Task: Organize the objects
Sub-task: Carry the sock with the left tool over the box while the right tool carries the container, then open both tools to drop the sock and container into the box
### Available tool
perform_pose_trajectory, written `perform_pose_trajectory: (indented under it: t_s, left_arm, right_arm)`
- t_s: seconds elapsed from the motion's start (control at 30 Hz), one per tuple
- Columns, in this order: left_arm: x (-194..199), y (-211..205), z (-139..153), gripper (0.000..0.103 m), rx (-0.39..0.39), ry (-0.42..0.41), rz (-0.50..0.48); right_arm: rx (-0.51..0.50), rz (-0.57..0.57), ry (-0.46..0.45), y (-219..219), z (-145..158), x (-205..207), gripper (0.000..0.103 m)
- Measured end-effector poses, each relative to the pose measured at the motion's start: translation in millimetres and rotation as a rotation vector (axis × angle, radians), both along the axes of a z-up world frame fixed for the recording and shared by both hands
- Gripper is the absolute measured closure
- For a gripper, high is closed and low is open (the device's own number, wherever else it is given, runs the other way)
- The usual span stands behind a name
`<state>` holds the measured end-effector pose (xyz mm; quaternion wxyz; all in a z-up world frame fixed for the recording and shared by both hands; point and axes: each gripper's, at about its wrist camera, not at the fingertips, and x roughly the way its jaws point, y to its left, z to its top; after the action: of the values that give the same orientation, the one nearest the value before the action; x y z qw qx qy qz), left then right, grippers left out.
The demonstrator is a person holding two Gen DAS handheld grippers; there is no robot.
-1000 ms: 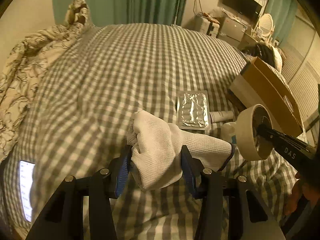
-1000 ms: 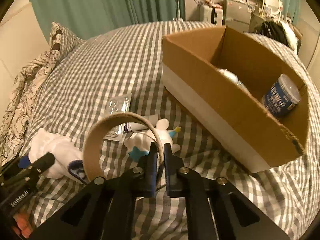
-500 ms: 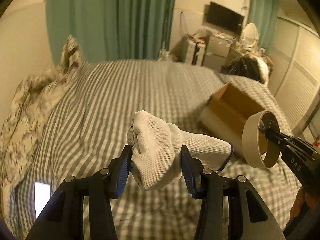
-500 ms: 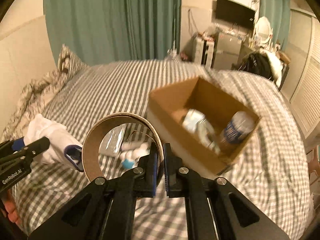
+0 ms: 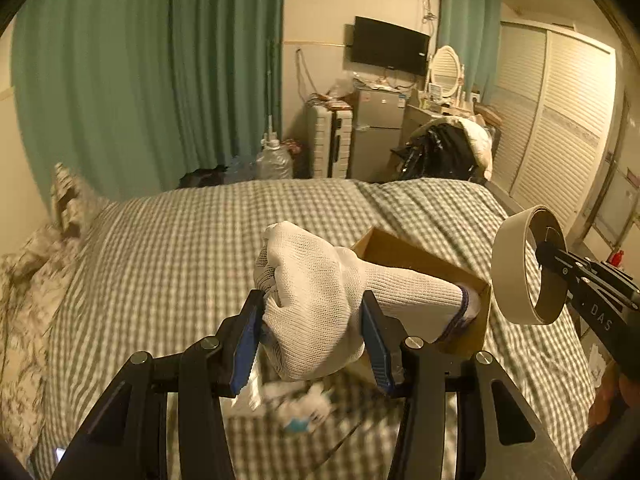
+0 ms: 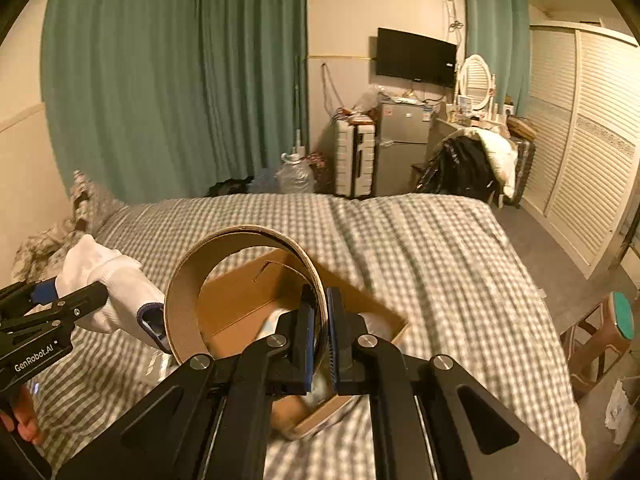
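My left gripper [image 5: 312, 320] is shut on a white knitted glove [image 5: 316, 292] with a blue cuff, held in the air above the checked bed [image 5: 180, 248]. The glove [image 6: 108, 280] also shows at the left of the right wrist view. My right gripper [image 6: 320, 320] is shut on the rim of a wide tape roll [image 6: 240, 276], also lifted. That roll [image 5: 520, 264] hangs at the right of the left wrist view. An open cardboard box [image 6: 256, 292] lies on the bed below both, partly hidden by the roll and glove; the box [image 5: 404, 252] holds some items.
Small white and blue items [image 5: 300, 404] lie blurred on the bed under the glove. A patterned pillow [image 5: 68, 200] sits at the bed's left. Beyond the bed stand a suitcase [image 6: 356, 156], a small fridge [image 6: 400, 144] and a chair with clothes [image 6: 468, 164]. A stool [image 6: 604, 328] is at right.
Both grippers have risen well above the bed with the glove and tape roll still held. The box now lies below them, and the room beyond the bed has come into view.
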<state>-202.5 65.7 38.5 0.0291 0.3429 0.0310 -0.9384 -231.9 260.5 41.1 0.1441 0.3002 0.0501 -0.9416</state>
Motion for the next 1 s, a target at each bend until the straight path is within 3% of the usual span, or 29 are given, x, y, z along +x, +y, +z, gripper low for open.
perform_pose_trajectory:
  t_s: [0.17,0.37,0.5,0.67,0.77,0.83,0.93,1.0]
  left_arm:
    - [-48.0,27.0,-16.0,0.054,-0.036,-0.024,-0.039]
    - [-91.9,42.8,-55.8,0.054,-0.055,-0.089,-0.067]
    - [-105.4,44.7,-74.3,0.054,-0.064,-0.11,-0.086]
    - [-113.9,46.9,-90.1,0.053,-0.063,-0.125,-0.125]
    - [-117.4,47.7,-93.7,0.048,-0.051,-0.141,-0.146]
    - [-117.3,48.4,-91.3,0.043,-0.049,-0.138,-0.155]
    - [-109.8,46.3,-81.9,0.024,-0.063,-0.122,-0.153]
    - [-101.4,41.7,-71.2,0.024,-0.064,-0.103,-0.15]
  right_arm:
    - [0.012,-0.028,-0.023,14.8,-11.9,-39.2,0.098]
    - [0.039,-0.035,-0.118,15.8,-59.3,-76.7,0.097]
    - [0.036,-0.045,-0.166,18.4,-88.3,-85.6,0.097]
    - [0.009,-0.048,-0.191,19.0,-99.7,-88.2,0.094]
    - [-0.011,-0.031,-0.201,17.2,-100.9,-88.0,0.074]
    - [-0.013,-0.034,-0.198,16.4,-98.3,-84.6,0.048]
    - [-0.015,-0.041,-0.171,17.6,-89.1,-77.2,0.041]
    - [-0.018,-0.05,-0.158,18.9,-81.3,-72.7,0.038]
